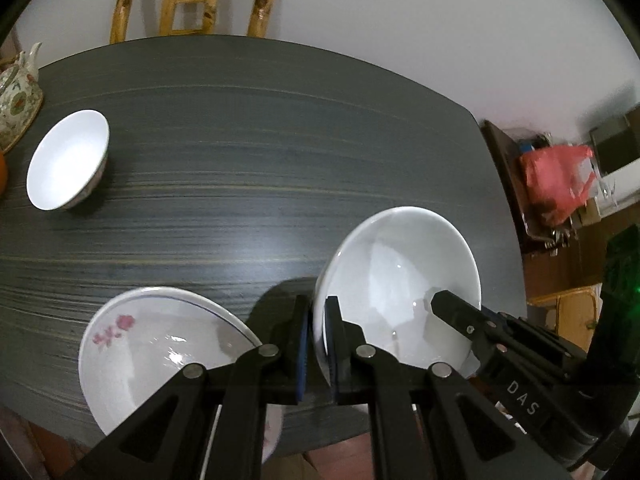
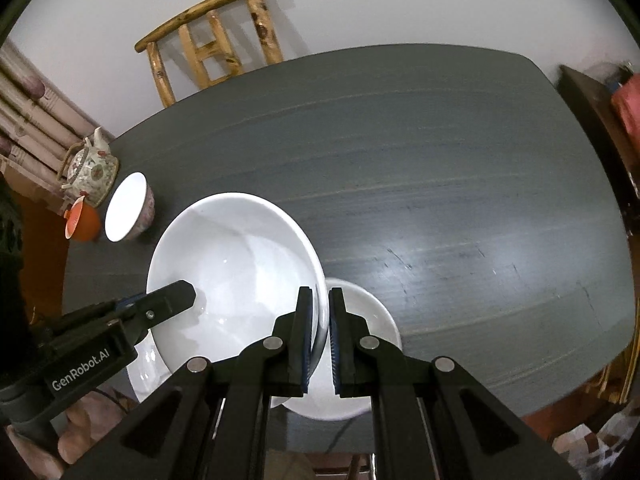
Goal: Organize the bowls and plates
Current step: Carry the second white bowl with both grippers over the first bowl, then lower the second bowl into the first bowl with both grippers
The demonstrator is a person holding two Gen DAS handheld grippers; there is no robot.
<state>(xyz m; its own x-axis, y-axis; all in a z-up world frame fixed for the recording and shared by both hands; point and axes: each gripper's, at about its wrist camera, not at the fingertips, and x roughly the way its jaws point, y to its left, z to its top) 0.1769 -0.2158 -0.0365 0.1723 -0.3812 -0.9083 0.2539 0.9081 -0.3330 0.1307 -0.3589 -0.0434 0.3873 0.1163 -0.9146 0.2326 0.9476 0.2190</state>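
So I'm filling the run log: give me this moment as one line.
left gripper: shut on plain white deep plate rim | right gripper: shut on opposite rim | plate: lifted over dark grey table

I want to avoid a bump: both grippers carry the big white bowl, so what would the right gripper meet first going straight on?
Probably the smaller white dish lying under the right gripper, which is shut on the big white bowl's rim; depth is unclear.
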